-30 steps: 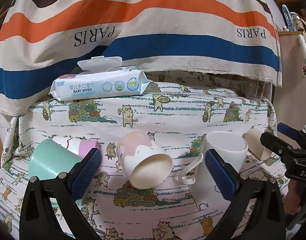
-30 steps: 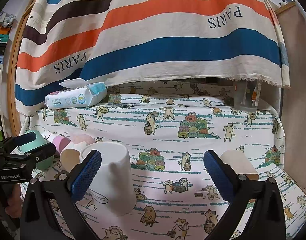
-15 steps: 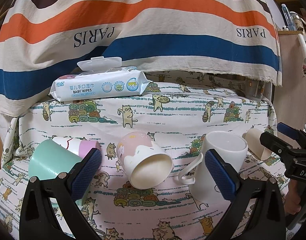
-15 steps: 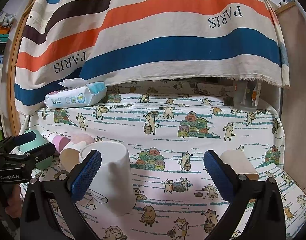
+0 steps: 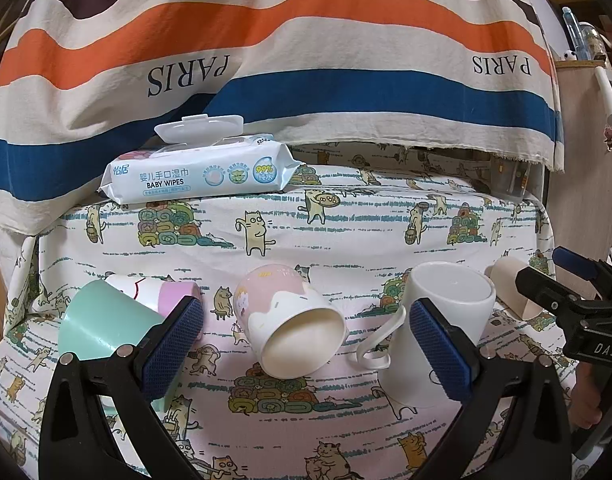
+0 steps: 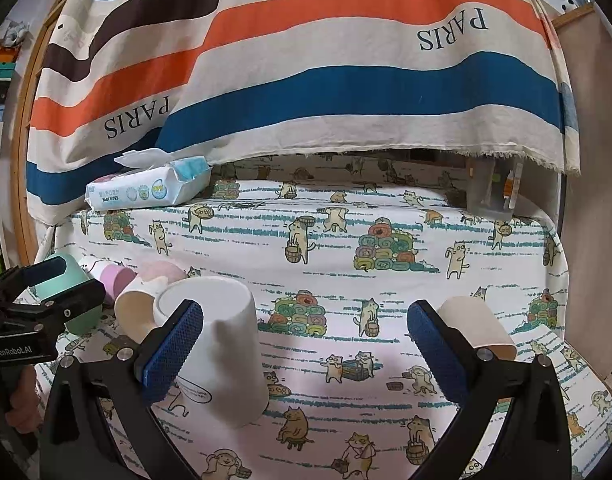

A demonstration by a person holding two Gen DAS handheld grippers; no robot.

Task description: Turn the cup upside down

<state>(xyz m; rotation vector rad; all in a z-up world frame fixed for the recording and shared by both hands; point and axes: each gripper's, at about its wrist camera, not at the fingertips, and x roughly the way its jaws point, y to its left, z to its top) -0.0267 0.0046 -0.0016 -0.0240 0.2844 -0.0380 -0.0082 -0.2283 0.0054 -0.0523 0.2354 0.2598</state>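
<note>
Pink-and-white, the paper cup [image 5: 291, 320] lies on its side on the cat-print cloth [image 5: 346, 232] in the left wrist view, mouth turned toward the camera, dead centre between the two blue pads of the left claw [image 5: 306, 344]. That claw stands wide apart and touches nothing. At 9 o'clock from the cup lie a mint green cup [image 5: 99, 326] and a lilac-rimmed cup [image 5: 161, 292], both tipped over. At 3 o'clock a white mug [image 5: 442, 328] stands with its bottom up, its handle toward the pink cup. A pack of baby wipes [image 5: 197, 176] rests at 11 o'clock, lid open, under a striped sheet [image 5: 306, 60]. The right claw [image 5: 574, 284] pokes in from the far right.

In the right wrist view the right claw [image 6: 306, 344] also gapes, with nothing between its pads. The white mug [image 6: 221, 344] sits just behind its left pad, and the pink cup [image 6: 145, 300] peeks out at 10 o'clock from the mug. A beige cup [image 6: 478, 328] lies on its side behind the right pad. The left claw [image 6: 45, 300] enters at 9 o'clock.
</note>
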